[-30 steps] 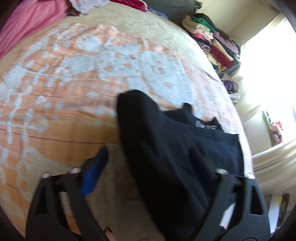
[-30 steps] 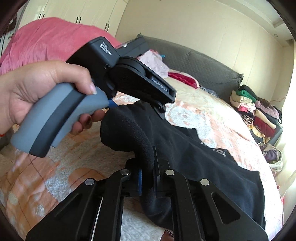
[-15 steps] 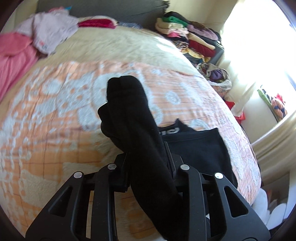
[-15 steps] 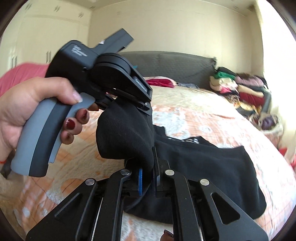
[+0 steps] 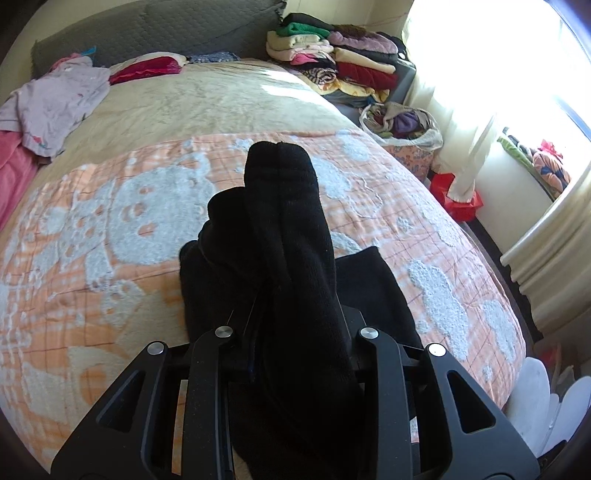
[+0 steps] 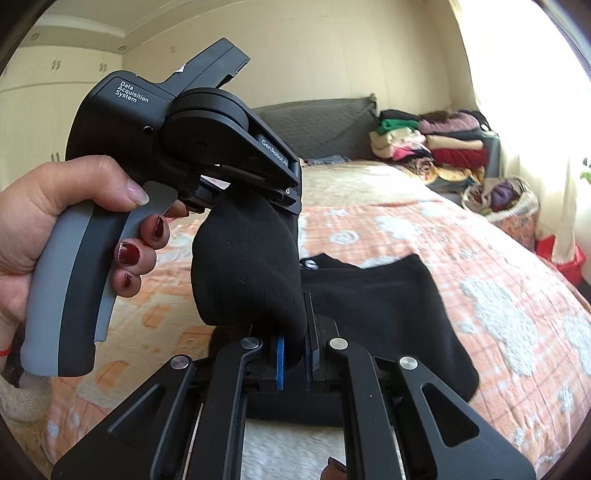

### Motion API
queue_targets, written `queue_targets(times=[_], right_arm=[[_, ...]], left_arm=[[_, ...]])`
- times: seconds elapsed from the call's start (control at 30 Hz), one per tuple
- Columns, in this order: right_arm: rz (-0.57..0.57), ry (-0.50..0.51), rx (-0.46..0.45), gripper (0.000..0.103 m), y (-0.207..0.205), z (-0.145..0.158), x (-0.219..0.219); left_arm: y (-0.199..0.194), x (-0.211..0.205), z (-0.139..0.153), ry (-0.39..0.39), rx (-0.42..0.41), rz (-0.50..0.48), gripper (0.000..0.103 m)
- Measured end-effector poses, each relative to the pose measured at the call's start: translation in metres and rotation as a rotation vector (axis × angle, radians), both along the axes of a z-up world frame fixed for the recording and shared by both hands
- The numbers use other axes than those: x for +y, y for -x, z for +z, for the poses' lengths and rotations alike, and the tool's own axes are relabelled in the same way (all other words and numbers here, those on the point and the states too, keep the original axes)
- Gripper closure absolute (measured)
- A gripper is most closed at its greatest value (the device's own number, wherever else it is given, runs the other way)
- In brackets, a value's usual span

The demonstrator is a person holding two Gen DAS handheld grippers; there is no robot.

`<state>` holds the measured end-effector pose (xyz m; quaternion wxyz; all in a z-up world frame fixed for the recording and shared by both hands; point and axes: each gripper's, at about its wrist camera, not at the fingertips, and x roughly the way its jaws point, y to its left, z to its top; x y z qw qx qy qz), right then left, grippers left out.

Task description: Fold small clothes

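Observation:
A black garment (image 5: pixel 295 258) hangs between my two grippers above the bed. My left gripper (image 5: pixel 295 332) is shut on one bunched end of it, which stands up in front of the left wrist camera. In the right wrist view my right gripper (image 6: pixel 293 354) is shut on the other end of the black garment (image 6: pixel 247 266), and the left gripper (image 6: pixel 229 158), held by a hand, grips it from above. A folded black garment (image 6: pixel 388 306) lies flat on the orange and white bedspread (image 6: pixel 480 258) below; it also shows in the left wrist view (image 5: pixel 373 284).
A stack of folded clothes (image 5: pixel 340 62) stands at the far right of the bed by the grey headboard (image 5: pixel 166 33). A lilac garment (image 5: pixel 55 99) and a red one (image 5: pixel 147 68) lie at the far left. A bag of clothes (image 5: pixel 402 123) sits by the window.
My left gripper was open a second ago and has shut on the black garment. Both grippers have lifted the bunched cloth higher above the bed.

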<state>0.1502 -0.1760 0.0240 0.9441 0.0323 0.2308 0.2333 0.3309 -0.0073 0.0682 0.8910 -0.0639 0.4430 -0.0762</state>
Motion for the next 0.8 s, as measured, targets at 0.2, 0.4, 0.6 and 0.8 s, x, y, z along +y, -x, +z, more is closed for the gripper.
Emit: queue_targets(times=[0.2, 0.4, 0.6, 0.8], right_arm=[[-0.021, -0.049, 0.070, 0.097, -0.008, -0.017, -0.023], [-0.029, -0.106, 0.141, 0.097, -0.016, -0.033, -0.039], [-0.029, -0.155, 0.208, 0.097, -0.022, -0.049, -0.049], [-0.028, -0.180, 0.239, 0.096, -0.027, -0.054, -0.056]], left_arm=[[-0.012, -0.032, -0.019, -0.034, 0.038, -0.025, 0.082], [-0.022, -0.055, -0.035, -0.067, 0.074, -0.036, 0.080], [-0.030, -0.072, -0.051, -0.093, 0.099, -0.050, 0.076], [-0.032, -0.084, -0.060, -0.100, 0.107, -0.057, 0.071]])
